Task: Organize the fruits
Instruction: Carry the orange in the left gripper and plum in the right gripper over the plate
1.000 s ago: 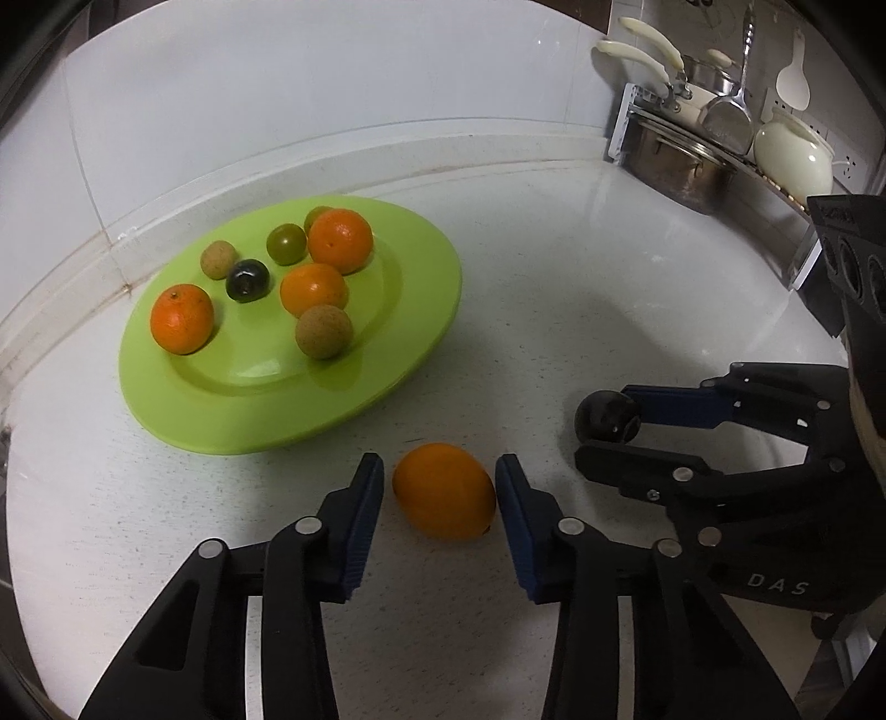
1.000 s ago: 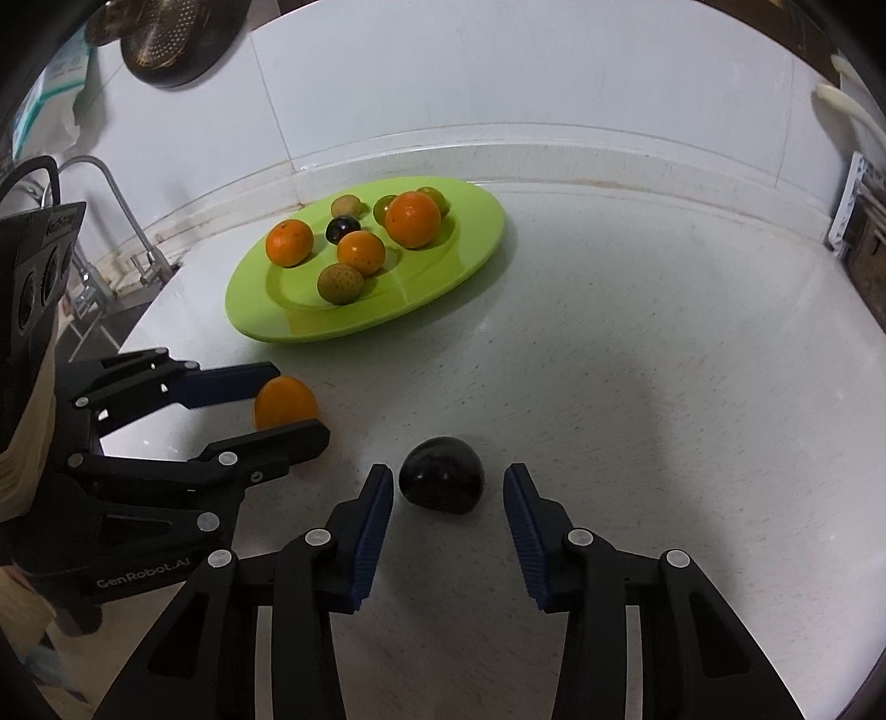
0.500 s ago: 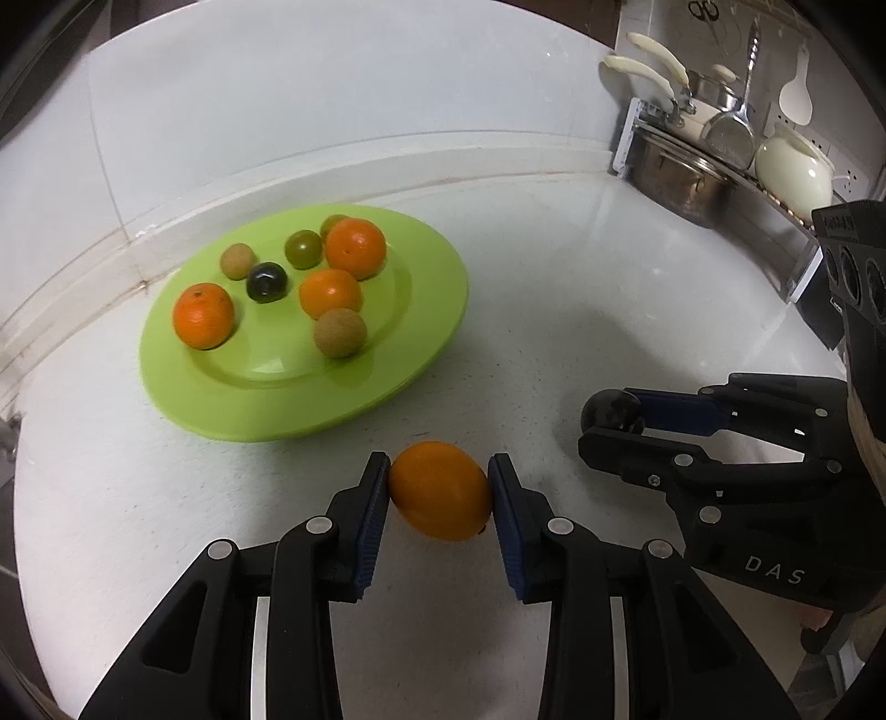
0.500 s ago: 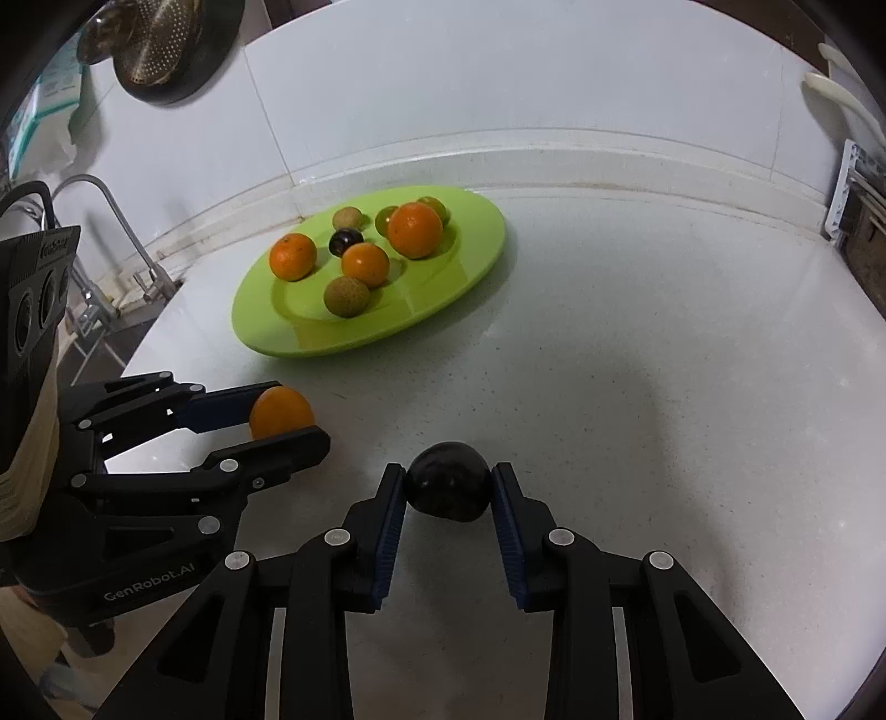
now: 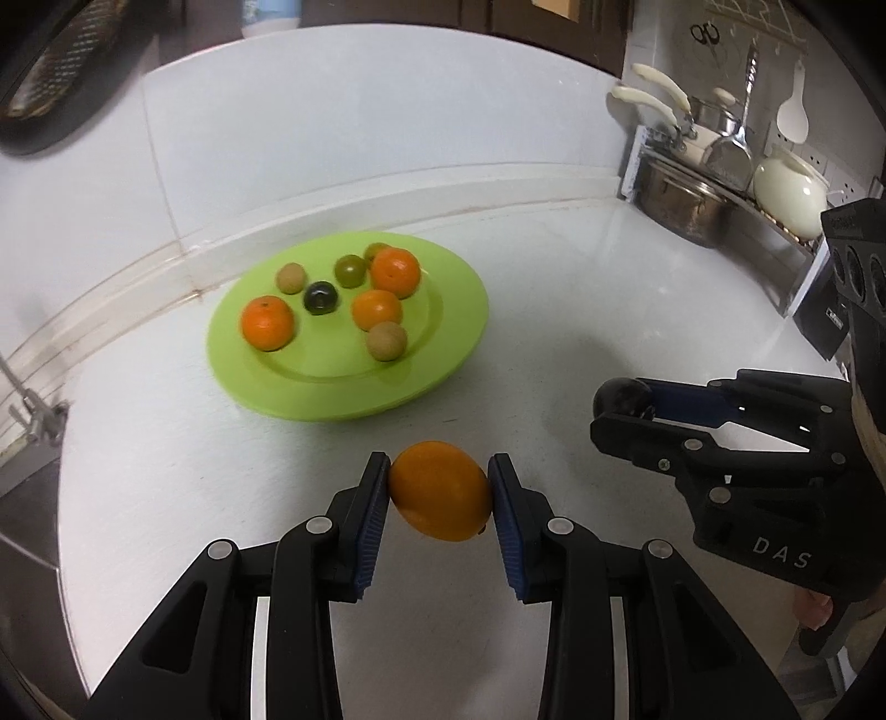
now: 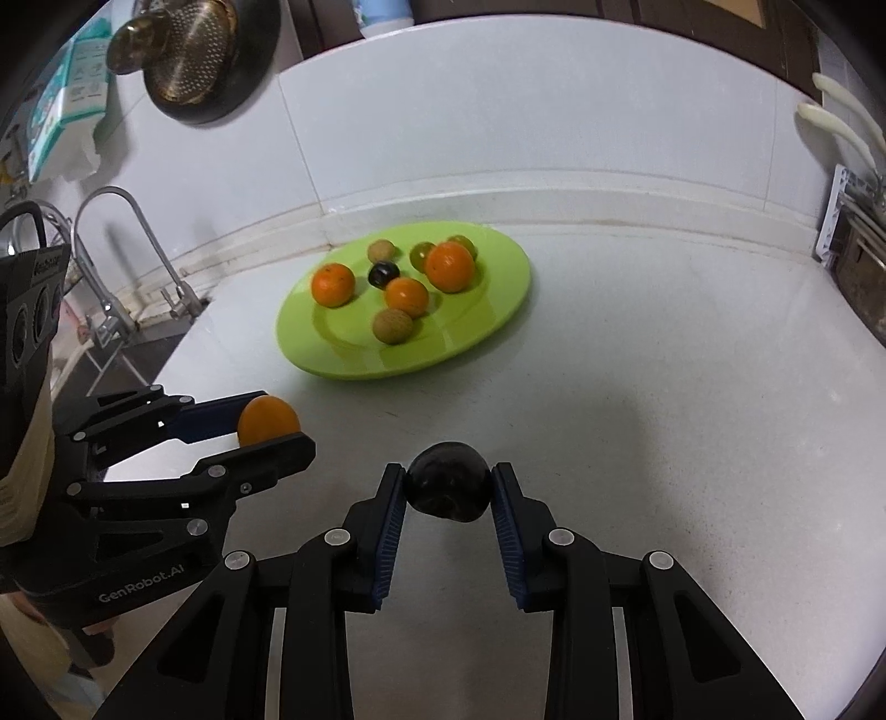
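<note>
My left gripper [image 5: 437, 487] is shut on an orange [image 5: 440, 491] and holds it above the white counter; it also shows in the right wrist view [image 6: 268, 420]. My right gripper [image 6: 448, 487] is shut on a dark plum [image 6: 448, 490], also seen in the left wrist view [image 5: 623, 396]. A green plate [image 5: 448, 354] [image 6: 498, 310] lies further back near the wall and holds several fruits: oranges, small brown ones, green ones and a dark one.
A rack with pots and utensils [image 5: 720, 183] stands at the back right. A sink with a tap [image 6: 116, 260] lies at the left, past the counter's edge. A strainer [image 6: 183, 50] hangs on the wall.
Both grippers have closed on their fruits, the left on the orange and the right on the plum, and have lifted them off the counter.
</note>
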`<move>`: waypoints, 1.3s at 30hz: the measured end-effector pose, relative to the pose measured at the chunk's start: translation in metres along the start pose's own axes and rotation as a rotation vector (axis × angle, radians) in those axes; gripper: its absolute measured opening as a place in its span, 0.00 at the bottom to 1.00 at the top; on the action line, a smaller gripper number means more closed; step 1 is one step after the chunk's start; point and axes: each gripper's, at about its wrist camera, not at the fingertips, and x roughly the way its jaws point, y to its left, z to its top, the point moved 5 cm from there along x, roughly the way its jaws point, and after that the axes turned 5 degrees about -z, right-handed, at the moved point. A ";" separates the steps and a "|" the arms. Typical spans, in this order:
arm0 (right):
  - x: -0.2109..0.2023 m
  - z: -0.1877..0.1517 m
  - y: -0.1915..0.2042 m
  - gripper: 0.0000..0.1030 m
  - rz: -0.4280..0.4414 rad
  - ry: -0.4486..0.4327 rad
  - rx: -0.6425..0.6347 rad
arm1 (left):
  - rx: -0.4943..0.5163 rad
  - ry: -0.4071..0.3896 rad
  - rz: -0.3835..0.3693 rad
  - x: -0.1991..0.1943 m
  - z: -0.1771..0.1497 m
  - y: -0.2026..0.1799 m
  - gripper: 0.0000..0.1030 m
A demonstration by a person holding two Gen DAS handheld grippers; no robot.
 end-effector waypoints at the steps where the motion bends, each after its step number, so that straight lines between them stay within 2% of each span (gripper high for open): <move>1: -0.002 0.001 0.001 0.32 0.000 -0.005 -0.002 | -0.008 -0.006 0.003 -0.004 -0.001 0.002 0.35; 13: -0.025 0.012 0.023 0.32 0.003 -0.066 -0.033 | -0.045 -0.050 0.064 -0.040 -0.007 0.013 0.35; 24: -0.040 0.026 0.033 0.32 -0.005 -0.118 -0.067 | -0.043 -0.112 0.103 -0.062 0.007 0.020 0.35; 30: -0.042 0.040 0.037 0.32 -0.002 -0.145 -0.082 | -0.048 -0.127 0.107 -0.061 0.016 0.028 0.35; 39: -0.020 0.061 0.041 0.32 -0.015 -0.133 -0.106 | -0.053 -0.126 0.117 -0.042 0.032 0.049 0.35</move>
